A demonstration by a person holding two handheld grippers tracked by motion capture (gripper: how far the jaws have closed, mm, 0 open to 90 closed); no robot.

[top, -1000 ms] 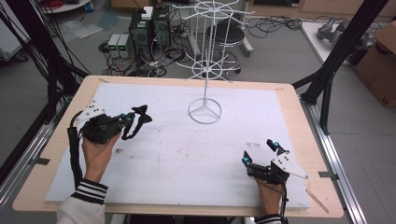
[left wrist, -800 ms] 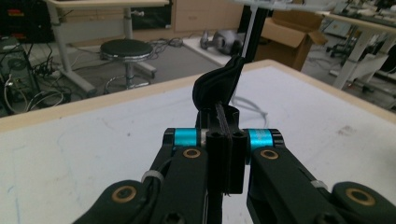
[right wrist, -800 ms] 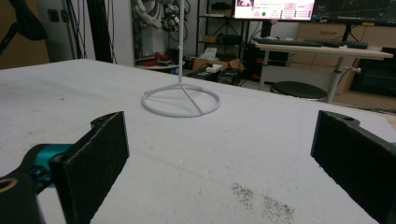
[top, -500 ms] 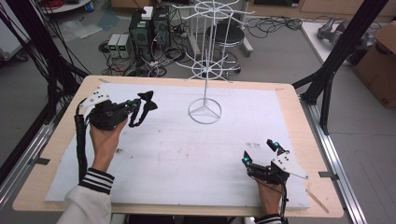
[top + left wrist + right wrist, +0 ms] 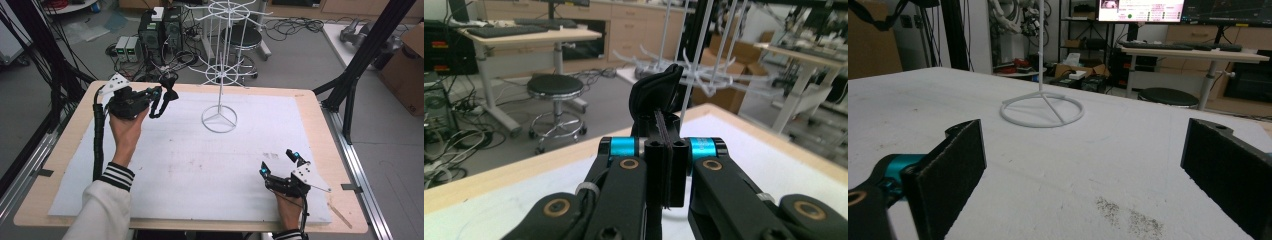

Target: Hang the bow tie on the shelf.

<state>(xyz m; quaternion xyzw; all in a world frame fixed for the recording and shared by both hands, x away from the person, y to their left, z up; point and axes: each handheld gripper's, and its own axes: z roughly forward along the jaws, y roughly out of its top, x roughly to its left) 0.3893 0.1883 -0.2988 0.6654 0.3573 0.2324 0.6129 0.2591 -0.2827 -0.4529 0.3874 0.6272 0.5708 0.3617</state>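
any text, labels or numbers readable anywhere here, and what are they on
None can be read.
Wall monitor in the right gripper view: rows of text on its screen, too small and blurred to read.
Brown cardboard box at the right edge of the high view: a dark mark on its side, too blurred to read.
Black left gripper and black right gripper: no markings visible.

Place: a robotics or research lab.
Work surface: a wooden table under a white mat, framed by black metal struts.
Equipment: computer towers and tangled cables on the grey floor.
Furnishings: desks with keyboards, a lit monitor, a black stool, cardboard boxes.
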